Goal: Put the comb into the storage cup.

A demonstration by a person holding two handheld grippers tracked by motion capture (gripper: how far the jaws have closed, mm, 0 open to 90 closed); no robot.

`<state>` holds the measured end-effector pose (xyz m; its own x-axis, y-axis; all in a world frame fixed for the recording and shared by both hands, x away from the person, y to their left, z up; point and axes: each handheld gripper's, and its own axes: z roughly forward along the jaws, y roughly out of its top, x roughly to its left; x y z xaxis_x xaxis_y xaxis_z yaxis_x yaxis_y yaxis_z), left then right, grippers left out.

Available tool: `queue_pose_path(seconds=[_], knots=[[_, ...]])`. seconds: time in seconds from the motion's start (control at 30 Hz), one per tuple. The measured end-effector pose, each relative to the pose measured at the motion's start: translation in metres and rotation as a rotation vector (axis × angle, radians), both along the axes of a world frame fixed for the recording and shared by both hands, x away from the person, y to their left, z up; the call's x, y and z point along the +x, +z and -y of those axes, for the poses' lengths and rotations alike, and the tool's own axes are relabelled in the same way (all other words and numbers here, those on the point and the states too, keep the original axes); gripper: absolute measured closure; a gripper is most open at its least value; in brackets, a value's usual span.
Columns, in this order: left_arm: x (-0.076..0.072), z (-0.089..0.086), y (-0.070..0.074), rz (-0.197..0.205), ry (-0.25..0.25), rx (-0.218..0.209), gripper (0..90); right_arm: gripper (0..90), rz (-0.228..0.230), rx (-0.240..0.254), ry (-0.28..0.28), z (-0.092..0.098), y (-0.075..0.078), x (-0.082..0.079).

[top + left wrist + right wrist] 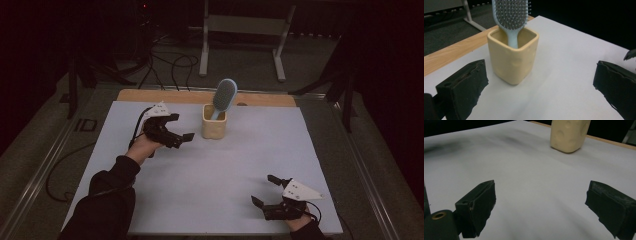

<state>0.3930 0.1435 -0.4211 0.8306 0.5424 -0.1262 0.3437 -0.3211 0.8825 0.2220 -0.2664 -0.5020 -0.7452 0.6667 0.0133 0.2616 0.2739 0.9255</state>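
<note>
A pale yellow square cup [214,125] stands upright on the white table sheet [215,165] near its far edge. A light blue hairbrush [223,96] stands handle-down in it, head leaning right. In the left gripper view the cup [512,60] and brush [510,17] are close ahead. My left gripper [181,127] is open just left of the cup, nothing between its jaws [541,87]. My right gripper [264,190] is open near the front right corner, low over the bare sheet [540,205], with the cup [569,135] far ahead.
A wooden strip [165,95] runs along the table's far edge. Beyond it on the floor are black cables [170,65] and a grey metal stand [245,30]. Metal rails [40,170] flank the table.
</note>
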Motion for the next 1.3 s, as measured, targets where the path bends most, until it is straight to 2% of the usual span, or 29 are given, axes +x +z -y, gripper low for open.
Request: queue_pose_path(seconds=[0.13,0.33,0.5,0.73,0.83,1.13,1.2,1.3], knots=[[-0.007,-0.006,-0.003,0.002,0.003,0.016,0.0,8.9,0.001,0.002,0.003,-0.001,0.0,0.0],[-0.017,-0.015,-0.007,-0.01,0.002,0.013,0.0,8.9,0.006,-0.001,0.0,0.0,0.001,0.0],[-0.031,-0.029,-0.014,-0.01,0.008,0.022,0.0,8.9,0.0,0.0,0.001,-0.001,0.001,0.0],[-0.046,-0.045,-0.016,-0.004,0.023,0.028,0.0,8.9,0.002,-0.011,0.003,-0.002,0.0,0.0],[-0.055,-0.05,-0.017,0.003,0.02,0.049,0.0,8.9,0.003,-0.01,0.003,-0.002,0.0,0.0],[-0.076,-0.073,-0.023,-0.002,0.044,0.044,0.0,8.9,0.002,-0.008,0.001,-0.003,0.001,-0.001],[-0.078,-0.074,-0.024,-0.003,0.047,0.047,0.0,8.9,0.002,-0.008,0.001,-0.003,0.001,-0.001],[-0.088,-0.084,-0.029,-0.007,0.054,0.059,0.0,8.9,0.002,-0.009,0.002,-0.003,0.001,-0.001]])
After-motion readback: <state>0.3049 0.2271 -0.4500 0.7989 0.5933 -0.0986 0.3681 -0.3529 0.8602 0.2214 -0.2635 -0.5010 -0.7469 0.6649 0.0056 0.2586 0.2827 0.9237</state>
